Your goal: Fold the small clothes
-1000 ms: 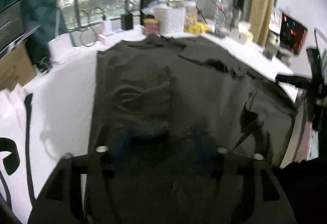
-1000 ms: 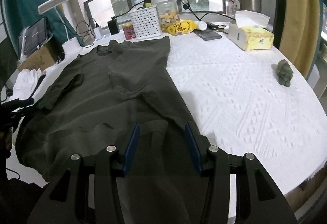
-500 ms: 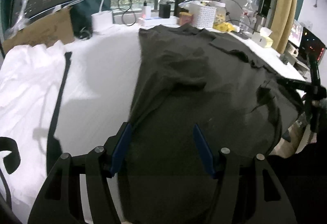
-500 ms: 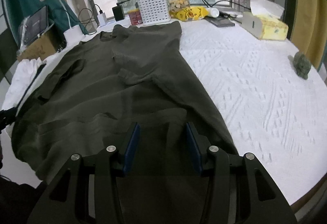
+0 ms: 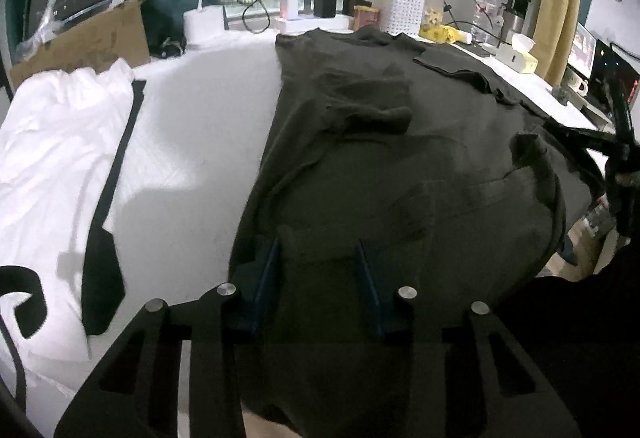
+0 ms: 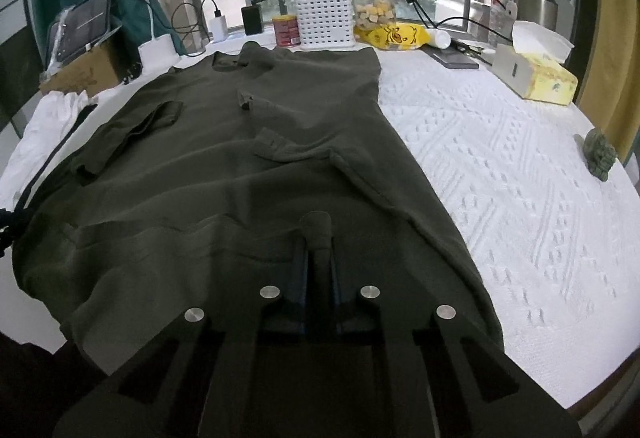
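A dark olive T-shirt [image 6: 240, 166] lies spread flat on the white-covered table [image 6: 520, 178], collar toward the window and both sleeves folded inward. My right gripper [image 6: 316, 228] is shut on the near hem at the shirt's right side, with a small ridge of cloth pinched up between its fingers. Over the hem near the shirt's [image 5: 400, 158] left edge sits my left gripper [image 5: 318, 244]. Its blue fingers [image 5: 266, 270] are closing with cloth lying between them, and a gap still shows.
A white garment with black trim [image 5: 52, 142] lies left of the shirt. Along the window edge stand a cardboard box [image 5: 92, 38], a white basket [image 6: 324, 18], a jar [image 6: 372, 6], chargers and cables. At the right are a tissue box [image 6: 536, 78] and a small green figure [image 6: 600, 154].
Both grippers came down onto the shirt's near hem. The right jaws went from apart to shut on a pinch of cloth. The left jaws narrowed around the hem.
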`<move>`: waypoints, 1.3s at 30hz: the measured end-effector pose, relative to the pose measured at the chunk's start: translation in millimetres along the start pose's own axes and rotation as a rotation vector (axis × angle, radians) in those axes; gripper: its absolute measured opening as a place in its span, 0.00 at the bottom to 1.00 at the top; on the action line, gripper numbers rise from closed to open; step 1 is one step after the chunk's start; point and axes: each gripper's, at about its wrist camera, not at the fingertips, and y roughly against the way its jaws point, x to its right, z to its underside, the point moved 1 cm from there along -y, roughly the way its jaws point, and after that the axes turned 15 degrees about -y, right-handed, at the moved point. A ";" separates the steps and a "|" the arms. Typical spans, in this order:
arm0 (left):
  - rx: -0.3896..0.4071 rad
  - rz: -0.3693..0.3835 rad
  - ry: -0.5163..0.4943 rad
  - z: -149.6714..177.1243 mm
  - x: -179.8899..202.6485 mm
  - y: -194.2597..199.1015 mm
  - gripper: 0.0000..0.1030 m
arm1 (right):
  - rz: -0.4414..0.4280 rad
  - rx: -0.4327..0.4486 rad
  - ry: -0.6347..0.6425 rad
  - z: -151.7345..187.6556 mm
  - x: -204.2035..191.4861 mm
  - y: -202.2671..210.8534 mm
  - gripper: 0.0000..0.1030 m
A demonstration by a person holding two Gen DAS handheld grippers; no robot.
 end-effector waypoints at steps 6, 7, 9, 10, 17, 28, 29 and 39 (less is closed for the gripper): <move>0.029 -0.040 0.002 2.0 1.5 -1.3 0.13 | 0.004 0.054 -0.011 0.5 6.9 22.2 0.08; 0.033 -0.036 0.018 2.5 -0.2 -1.0 0.10 | 0.009 0.067 -0.018 -0.2 10.5 27.2 0.08; 0.032 -0.042 0.029 2.0 0.2 0.5 0.05 | 0.013 0.089 -0.033 -1.6 15.7 36.2 0.08; 0.030 -0.039 0.031 1.6 1.1 1.3 0.05 | 0.016 0.100 -0.038 -2.2 18.0 42.0 0.08; 0.085 -0.045 0.038 -7.8 2.7 25.0 0.04 | 0.041 0.154 -0.047 -2.3 32.2 72.7 0.08; 0.036 -0.009 0.131 4.6 -8.3 10.7 0.63 | 0.069 0.126 -0.114 12.4 58.3 67.5 0.08; 0.031 -0.003 0.129 4.7 -7.4 9.5 0.63 | 0.067 0.125 -0.115 12.1 58.7 67.7 0.08; 0.004 -0.025 0.003 -2.6 11.2 6.1 0.05 | 0.042 0.161 -0.093 3.8 49.4 81.7 0.08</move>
